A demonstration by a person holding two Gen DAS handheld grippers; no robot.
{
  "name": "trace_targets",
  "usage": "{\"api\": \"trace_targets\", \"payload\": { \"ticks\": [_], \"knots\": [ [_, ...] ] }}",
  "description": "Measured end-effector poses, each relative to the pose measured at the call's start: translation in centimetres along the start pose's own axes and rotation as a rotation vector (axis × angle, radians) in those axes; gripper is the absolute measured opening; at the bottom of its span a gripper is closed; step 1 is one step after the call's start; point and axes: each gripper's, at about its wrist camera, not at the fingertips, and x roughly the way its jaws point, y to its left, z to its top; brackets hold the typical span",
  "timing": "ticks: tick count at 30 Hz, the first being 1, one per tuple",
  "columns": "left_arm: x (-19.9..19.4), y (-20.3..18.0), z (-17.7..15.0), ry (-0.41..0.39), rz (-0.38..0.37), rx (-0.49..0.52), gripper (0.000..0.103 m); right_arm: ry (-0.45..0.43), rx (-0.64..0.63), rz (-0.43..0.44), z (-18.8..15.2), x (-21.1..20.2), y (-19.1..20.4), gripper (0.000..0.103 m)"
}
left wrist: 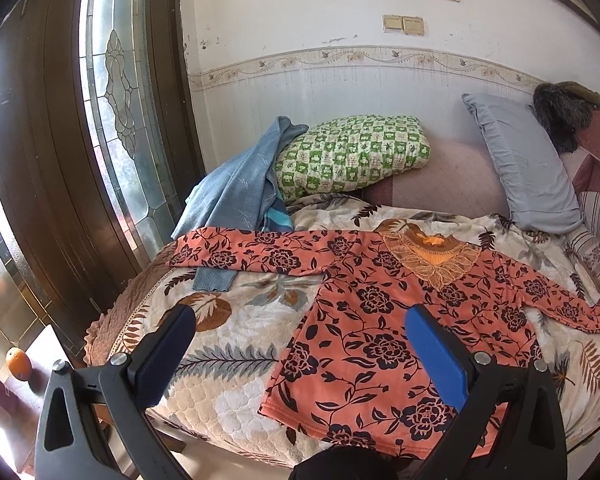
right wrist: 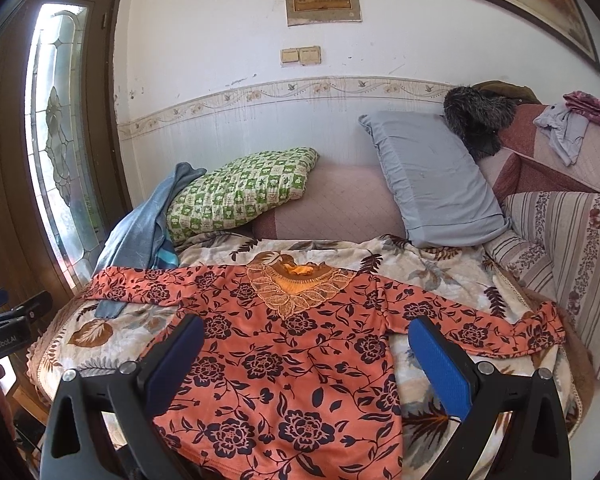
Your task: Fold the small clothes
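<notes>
An orange long-sleeved top (left wrist: 364,332) (right wrist: 284,364) with dark flowers and a lace collar lies spread flat, face up, on a leaf-print blanket (left wrist: 228,344) (right wrist: 432,268), both sleeves stretched out sideways. My left gripper (left wrist: 300,320) hovers open above the top's left edge and the blanket, nothing between its blue pads. My right gripper (right wrist: 308,330) hangs open over the middle of the top, also holding nothing. The left gripper's body (right wrist: 8,320) shows at the left edge of the right wrist view.
A blue garment (left wrist: 236,188) (right wrist: 140,224) lies under the left sleeve beside a green checked pillow (left wrist: 352,152) (right wrist: 240,192). A grey pillow (left wrist: 528,164) (right wrist: 436,184) leans at the back right. A wooden glass door (left wrist: 112,120) stands left; an orange (left wrist: 19,362) sits low left.
</notes>
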Motion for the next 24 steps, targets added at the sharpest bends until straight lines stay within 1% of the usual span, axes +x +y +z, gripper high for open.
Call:
{"api": "trace_targets", "payload": {
  "ticks": [2, 4, 6, 9, 12, 14, 19, 22, 24],
  "knots": [
    [1.6, -0.5, -0.4, 0.032, -0.005, 0.014, 0.103, 0.027, 0.008, -0.011, -0.3, 1.2, -0.4, 0.103],
    [3.2, -1.0, -0.4, 0.068, 0.0, 0.041, 0.103, 0.054, 0.045, -0.011, -0.6, 2.6, -1.0, 0.103],
    [4.2, -1.4, -0.3, 0.075, 0.008, 0.054, 0.103, 0.079, 0.082, 0.003, -0.8, 4.0, -1.6, 0.103],
    [4.8, -1.3, -0.5, 0.067, 0.013, 0.039, 0.103, 0.122, 0.096, 0.003, -1.4, 6.0, -2.2, 0.103],
    [6.1, -1.8, -0.6, 0.101, 0.009, 0.056, 0.103, 0.154, 0.13, -0.005, -1.9, 7.6, -3.5, 0.103],
    [7.3, -2.2, -0.8, 0.133, 0.017, 0.071, 0.103, 0.166, 0.159, -0.024, -2.1, 8.4, -4.7, 0.103],
    [9.0, -2.6, -1.0, 0.187, 0.023, 0.062, 0.103, 0.18, 0.261, -0.08, -2.5, 9.1, -8.6, 0.103],
    [8.6, -2.8, -0.9, 0.176, 0.023, 0.056, 0.103, 0.186, 0.303, -0.091, -2.6, 9.0, -9.9, 0.103],
    [8.0, -2.8, -0.7, 0.166, 0.025, 0.06, 0.103, 0.182, 0.302, -0.083, -2.5, 8.7, -10.0, 0.103]
  ]
}}
